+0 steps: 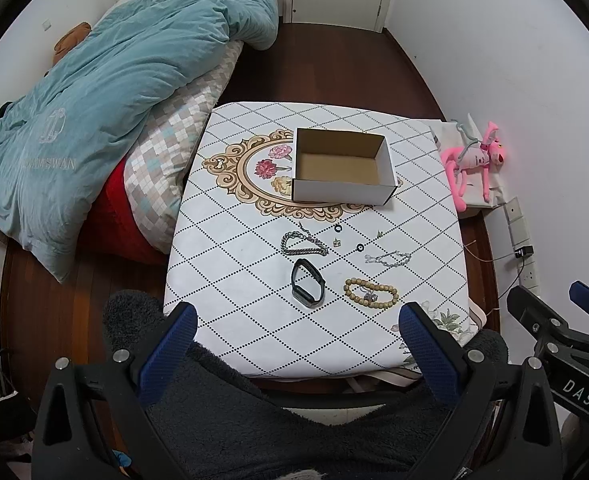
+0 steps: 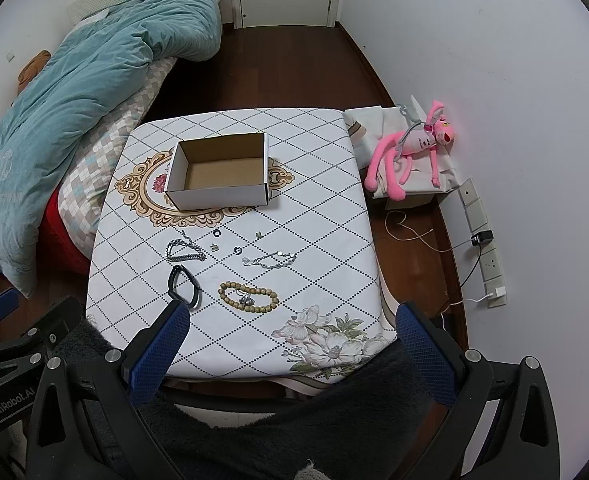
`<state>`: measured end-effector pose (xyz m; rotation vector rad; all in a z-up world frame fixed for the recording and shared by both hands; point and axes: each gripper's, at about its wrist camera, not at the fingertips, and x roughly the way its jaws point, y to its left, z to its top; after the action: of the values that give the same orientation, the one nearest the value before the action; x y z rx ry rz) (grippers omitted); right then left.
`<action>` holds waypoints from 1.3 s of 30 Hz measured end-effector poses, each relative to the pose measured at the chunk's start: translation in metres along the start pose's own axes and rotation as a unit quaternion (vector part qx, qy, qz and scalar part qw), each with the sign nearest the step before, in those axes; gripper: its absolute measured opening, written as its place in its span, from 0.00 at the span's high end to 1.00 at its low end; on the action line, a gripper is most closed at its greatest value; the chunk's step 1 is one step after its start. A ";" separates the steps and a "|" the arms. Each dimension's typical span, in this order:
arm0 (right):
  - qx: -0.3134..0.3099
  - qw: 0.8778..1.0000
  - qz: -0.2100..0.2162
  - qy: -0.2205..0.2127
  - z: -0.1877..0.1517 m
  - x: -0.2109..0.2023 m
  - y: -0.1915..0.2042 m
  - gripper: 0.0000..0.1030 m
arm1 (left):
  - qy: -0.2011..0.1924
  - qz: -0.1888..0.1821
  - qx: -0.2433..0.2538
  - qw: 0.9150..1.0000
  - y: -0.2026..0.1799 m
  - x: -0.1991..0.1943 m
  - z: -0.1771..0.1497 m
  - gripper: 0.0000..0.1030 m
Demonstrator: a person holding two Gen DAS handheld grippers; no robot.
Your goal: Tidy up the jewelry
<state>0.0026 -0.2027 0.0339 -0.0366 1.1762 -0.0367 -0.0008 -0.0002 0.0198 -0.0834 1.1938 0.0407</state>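
Left wrist view: both claws (image 1: 296, 334) (image 2: 292, 334) are held spread, empty; ahead, the limp bead bracelet (image 1: 370, 293) is best pinched across its strand.

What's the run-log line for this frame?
stage: start | left gripper: open | right gripper: open | cardboard box: empty | wooden bead bracelet, black band: on table

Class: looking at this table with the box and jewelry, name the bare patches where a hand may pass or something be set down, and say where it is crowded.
Free: cloth right of the cardboard box, and the near strip between the bead bracelet and table edge. Crowded: the band between box and black band, holding chains and rings.
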 end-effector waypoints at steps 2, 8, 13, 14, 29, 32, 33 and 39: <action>0.000 1.000 -0.001 -0.001 0.000 0.000 0.000 0.00 | 0.000 0.001 0.001 1.000 -0.003 -0.001 0.000 0.00; 0.001 1.000 0.000 -0.001 0.000 -0.001 -0.001 0.00 | 0.000 -0.001 0.002 1.000 -0.009 -0.003 -0.001 0.00; 0.000 1.000 -0.001 -0.001 0.000 -0.001 -0.001 0.00 | 0.001 -0.001 0.002 1.000 -0.008 -0.002 0.000 0.00; 0.000 1.000 0.000 -0.001 0.000 -0.001 -0.001 0.00 | 0.001 -0.001 0.002 1.000 -0.007 -0.002 0.000 0.00; 0.001 1.000 0.001 -0.002 0.001 -0.003 -0.003 0.00 | -0.002 -0.003 0.003 1.000 -0.004 -0.006 -0.001 0.00; 0.001 1.000 0.000 -0.002 0.001 -0.003 -0.003 0.00 | -0.004 -0.004 0.001 1.000 -0.001 -0.008 -0.001 0.00; 0.000 1.000 0.000 -0.001 0.001 -0.003 -0.004 0.00 | -0.004 -0.004 0.001 1.000 -0.001 -0.008 0.000 0.00; 0.005 1.000 0.000 -0.004 0.002 -0.004 -0.007 0.00 | -0.006 -0.001 0.001 1.000 0.000 -0.004 0.002 0.00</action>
<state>0.0027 -0.2090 0.0390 -0.0286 1.1686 -0.0428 -0.0004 -0.0004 0.0244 -0.0827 1.1817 0.0372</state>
